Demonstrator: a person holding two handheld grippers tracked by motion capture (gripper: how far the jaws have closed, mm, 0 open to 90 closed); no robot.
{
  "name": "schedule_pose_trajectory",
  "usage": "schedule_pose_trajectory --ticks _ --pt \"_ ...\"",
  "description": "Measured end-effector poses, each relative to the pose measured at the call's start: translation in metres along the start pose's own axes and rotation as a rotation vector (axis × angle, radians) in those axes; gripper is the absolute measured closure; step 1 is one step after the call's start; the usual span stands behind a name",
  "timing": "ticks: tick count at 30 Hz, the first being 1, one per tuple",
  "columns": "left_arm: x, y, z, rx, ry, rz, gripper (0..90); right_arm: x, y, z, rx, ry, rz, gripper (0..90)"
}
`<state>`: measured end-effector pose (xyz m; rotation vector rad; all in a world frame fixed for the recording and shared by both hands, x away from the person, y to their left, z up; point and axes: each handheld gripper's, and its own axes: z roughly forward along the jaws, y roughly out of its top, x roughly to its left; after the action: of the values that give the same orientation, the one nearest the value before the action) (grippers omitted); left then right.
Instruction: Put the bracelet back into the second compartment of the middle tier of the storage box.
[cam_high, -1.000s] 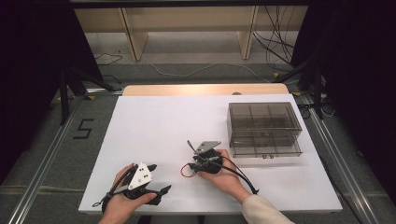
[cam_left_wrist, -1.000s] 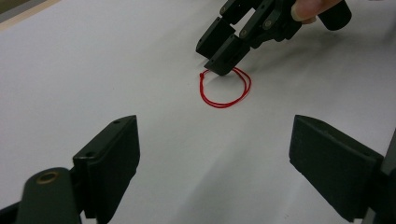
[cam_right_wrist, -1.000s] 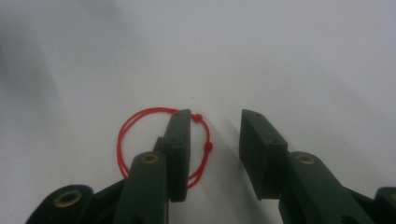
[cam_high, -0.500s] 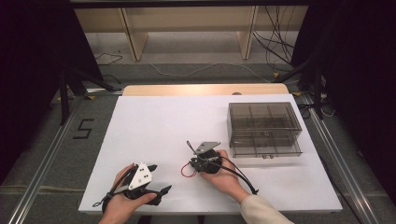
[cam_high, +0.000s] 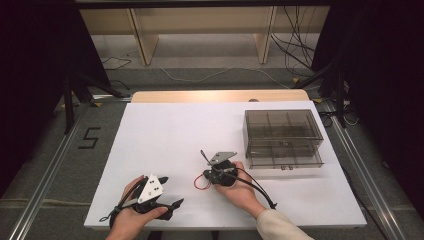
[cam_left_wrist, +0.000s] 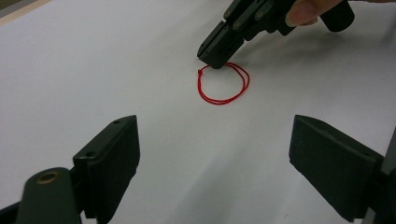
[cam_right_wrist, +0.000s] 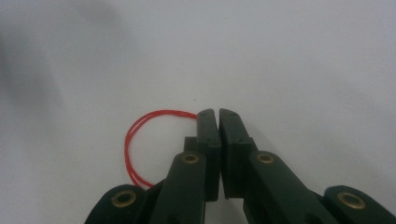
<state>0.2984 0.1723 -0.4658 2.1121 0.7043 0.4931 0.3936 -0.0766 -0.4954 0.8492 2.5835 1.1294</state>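
Note:
A small red thread loop (cam_high: 199, 183) lies on the white table top (cam_high: 175, 130), left of my right hand. My right gripper (cam_high: 206, 176) points down at it, and its jaws have just been closing with the thread between them. In the right gripper view the gripper (cam_right_wrist: 218, 114) stands shut, and the loop (cam_right_wrist: 135, 140) runs in at its tips. The left gripper view shows that gripper (cam_left_wrist: 215, 58) pressing on the knot side of the loop (cam_left_wrist: 223, 84). My left gripper (cam_high: 172, 192) rests near the front edge, its jaws wide apart (cam_left_wrist: 215, 128) and holding nothing.
A smoky clear plastic drawer box (cam_high: 282, 137) with compartments stands at the right of the table. A wooden strip (cam_high: 220, 96) runs along the far edge. Cables trail from both grippers toward the front.
The right gripper's jaws have drawn together at the red loop. Both hands stay where they were, and the loop has not moved.

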Motion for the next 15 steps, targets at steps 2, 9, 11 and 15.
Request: schedule_pose_trajectory --ticks 2,9,11,15 --pt "0.0 -0.0001 0.0 0.0 0.0 -0.001 16.1 0.0001 0.0 -0.0008 0.0 0.001 -0.002 88.3" --pt "0.0002 -0.0005 0.0002 0.0 0.002 -0.003 16.1 0.001 0.0011 -0.0051 -0.014 0.001 -0.003 88.3" --pt "0.0002 -0.0005 0.0002 -0.001 0.003 -0.003 16.1 0.0012 0.0015 -0.0068 -0.018 0.001 -0.003 88.3" --pt "0.0003 -0.0006 0.0002 -0.001 0.003 -0.004 16.1 0.0017 0.0024 -0.0103 -0.027 -0.003 -0.002 88.3"
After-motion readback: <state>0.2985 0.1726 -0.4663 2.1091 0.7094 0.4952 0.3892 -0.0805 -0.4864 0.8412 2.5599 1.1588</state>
